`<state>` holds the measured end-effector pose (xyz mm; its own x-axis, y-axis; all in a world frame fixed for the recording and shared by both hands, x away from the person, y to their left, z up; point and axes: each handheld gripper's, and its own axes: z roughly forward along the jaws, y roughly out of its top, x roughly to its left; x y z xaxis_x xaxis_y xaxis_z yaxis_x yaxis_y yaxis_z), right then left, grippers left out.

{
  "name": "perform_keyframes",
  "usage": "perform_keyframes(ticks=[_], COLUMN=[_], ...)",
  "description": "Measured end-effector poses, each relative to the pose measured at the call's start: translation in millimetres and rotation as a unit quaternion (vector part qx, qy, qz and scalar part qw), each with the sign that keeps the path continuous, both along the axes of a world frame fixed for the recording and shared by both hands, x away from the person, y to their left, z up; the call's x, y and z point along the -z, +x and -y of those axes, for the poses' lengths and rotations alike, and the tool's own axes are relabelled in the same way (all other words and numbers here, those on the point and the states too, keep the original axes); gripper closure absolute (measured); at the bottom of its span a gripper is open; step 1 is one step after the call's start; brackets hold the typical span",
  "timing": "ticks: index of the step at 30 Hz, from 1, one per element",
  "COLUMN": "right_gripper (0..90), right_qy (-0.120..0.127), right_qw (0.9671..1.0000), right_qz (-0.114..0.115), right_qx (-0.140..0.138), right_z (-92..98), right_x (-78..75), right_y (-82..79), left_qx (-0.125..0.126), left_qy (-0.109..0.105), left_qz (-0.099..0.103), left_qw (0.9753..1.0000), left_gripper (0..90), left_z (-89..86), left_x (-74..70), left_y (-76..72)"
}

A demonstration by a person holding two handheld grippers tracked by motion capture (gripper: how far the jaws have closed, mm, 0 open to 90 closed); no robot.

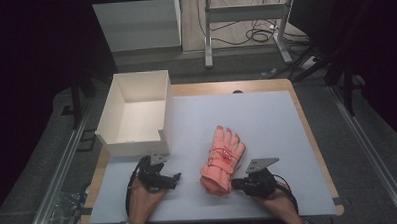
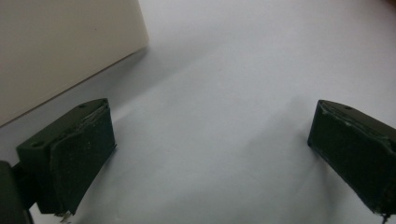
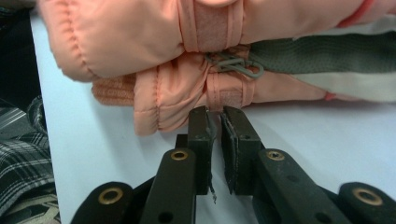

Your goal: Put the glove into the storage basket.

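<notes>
Pair of padded salmon-pink winter gloves [image 1: 222,158] lies stacked on the pale blue-white table mat [image 1: 272,119], fingers pointing away from you, cuffs toward you — well outside the open white rectangular box [image 1: 136,114] at the mat's left rear.

Your right gripper [image 1: 237,182] sits at the cuff end. In the right gripper view its jaws stand nearly together, tips pressed against the lower glove's edge near the wrist strap; whether any fabric is actually pinched between them, you cannot tell from here.

Your left gripper [image 1: 175,180] rests on the mat between box and gloves, jaws spread wide, nothing between them.

Progress, as judged: early. Nothing lifted, box holds nothing visible. Left to do — secure the grip, carry the gloves over, probably into the box.
</notes>
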<state>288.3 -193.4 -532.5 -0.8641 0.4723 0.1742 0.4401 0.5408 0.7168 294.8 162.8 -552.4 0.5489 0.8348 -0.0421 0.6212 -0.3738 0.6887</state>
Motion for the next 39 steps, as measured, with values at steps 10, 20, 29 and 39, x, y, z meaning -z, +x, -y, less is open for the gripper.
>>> perform_keyframes(ticks=[10,20,29,39], right_gripper=[81.1,80.1,70.4,55.1], right_qy=[0.0,-0.003,0.0,-0.024], right_qw=[0.9999,0.9997,0.9992,0.9932], right_qz=[0.01,0.021,0.033,0.07], right_qx=[-0.006,-0.013,0.023,0.089], right_z=[-17.9,-37.2,-13.0,34.5], right_x=[2.0,3.0,-1.8,-4.4], right_y=[2.6,6.6,9.1,20.8], left_qx=[-0.001,-0.001,0.005,0.025], left_qy=[-0.001,-0.003,-0.005,-0.039], left_qz=[-0.003,-0.002,-0.004,-0.024], left_qw=[1.0,1.0,1.0,0.9986], left_gripper=[0.3,0.3,2.3,2.7], left_z=[0.3,0.2,-2.0,-8.2], left_x=[-0.3,-0.1,-2.1,-23.7], left_y=[0.7,0.9,-0.3,-2.6])
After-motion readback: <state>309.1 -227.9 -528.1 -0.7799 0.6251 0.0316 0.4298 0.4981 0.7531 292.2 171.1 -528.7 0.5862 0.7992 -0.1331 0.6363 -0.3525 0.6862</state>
